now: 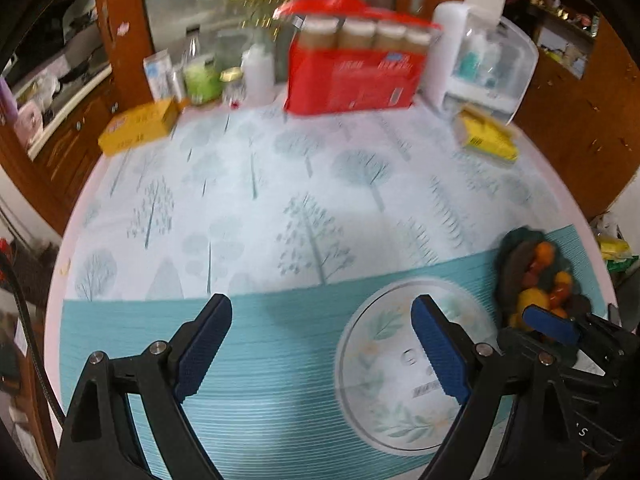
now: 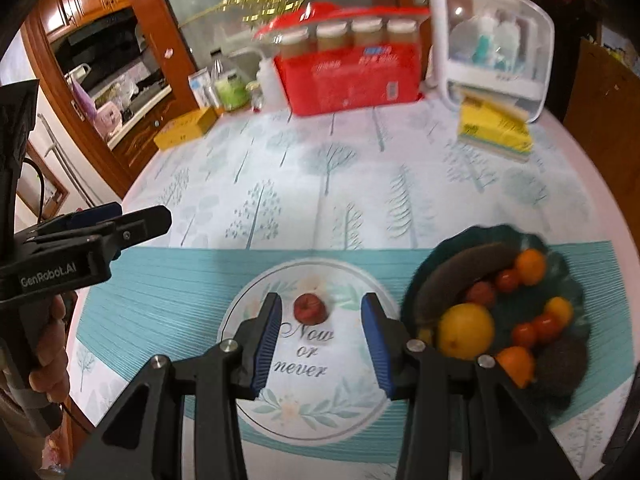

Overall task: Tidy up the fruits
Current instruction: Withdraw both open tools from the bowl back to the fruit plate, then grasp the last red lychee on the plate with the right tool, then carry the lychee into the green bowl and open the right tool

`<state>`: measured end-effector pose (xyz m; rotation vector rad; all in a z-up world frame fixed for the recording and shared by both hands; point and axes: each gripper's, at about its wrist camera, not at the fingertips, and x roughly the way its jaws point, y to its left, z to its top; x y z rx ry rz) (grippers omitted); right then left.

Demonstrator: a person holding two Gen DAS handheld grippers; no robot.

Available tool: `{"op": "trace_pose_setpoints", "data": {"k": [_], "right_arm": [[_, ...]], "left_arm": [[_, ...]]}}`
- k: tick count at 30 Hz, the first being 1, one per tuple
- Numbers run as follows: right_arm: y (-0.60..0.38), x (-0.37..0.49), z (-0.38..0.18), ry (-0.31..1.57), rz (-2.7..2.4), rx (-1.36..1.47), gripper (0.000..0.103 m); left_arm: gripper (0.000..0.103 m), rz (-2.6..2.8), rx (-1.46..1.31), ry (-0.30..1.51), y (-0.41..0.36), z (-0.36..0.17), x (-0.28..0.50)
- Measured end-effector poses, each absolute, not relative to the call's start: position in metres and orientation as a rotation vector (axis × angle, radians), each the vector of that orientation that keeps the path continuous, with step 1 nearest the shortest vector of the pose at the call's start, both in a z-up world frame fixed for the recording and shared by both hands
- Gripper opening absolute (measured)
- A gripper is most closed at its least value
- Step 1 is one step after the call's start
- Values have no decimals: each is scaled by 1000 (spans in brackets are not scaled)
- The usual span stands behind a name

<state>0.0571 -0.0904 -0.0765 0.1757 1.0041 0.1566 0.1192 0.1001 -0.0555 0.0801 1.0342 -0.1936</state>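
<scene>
A small red fruit (image 2: 309,308) lies on the round printed patch of the tablecloth (image 2: 304,360). My right gripper (image 2: 320,312) is open, its jaws just short of the fruit on either side, empty. A dark green dish (image 2: 560,256) at the right holds a dark banana (image 2: 460,276), a yellow citrus (image 2: 466,331), orange fruits and small red tomatoes (image 2: 536,330). The dish also shows in the left wrist view (image 1: 516,240). My left gripper (image 1: 322,314) is open and empty above the teal band of the cloth. It appears at the left of the right wrist view (image 2: 120,220).
At the back of the round table stand a red box of jars (image 1: 352,76), a white plastic organizer (image 1: 492,64), bottles and a green jar (image 1: 202,80). A yellow box (image 1: 138,128) lies back left, a yellow packet (image 1: 486,138) back right. Wooden cabinets surround the table.
</scene>
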Motion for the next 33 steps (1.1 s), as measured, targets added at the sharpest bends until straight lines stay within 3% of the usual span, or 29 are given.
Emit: {"op": "trace_pose_setpoints", "data": {"k": [12, 20, 24, 33], "right_arm": [[-62, 89, -148, 1109, 154, 181, 42], [-60, 99, -165, 1114, 125, 169, 42], [-62, 101, -169, 1110, 134, 174, 33], [-61, 97, -168, 1093, 137, 174, 32]], "left_arm": [[90, -191, 74, 1144, 111, -124, 132], [90, -199, 80, 1169, 110, -137, 137], [90, -203, 82, 1184, 108, -142, 138], [90, -202, 102, 1214, 103, -146, 132]]}}
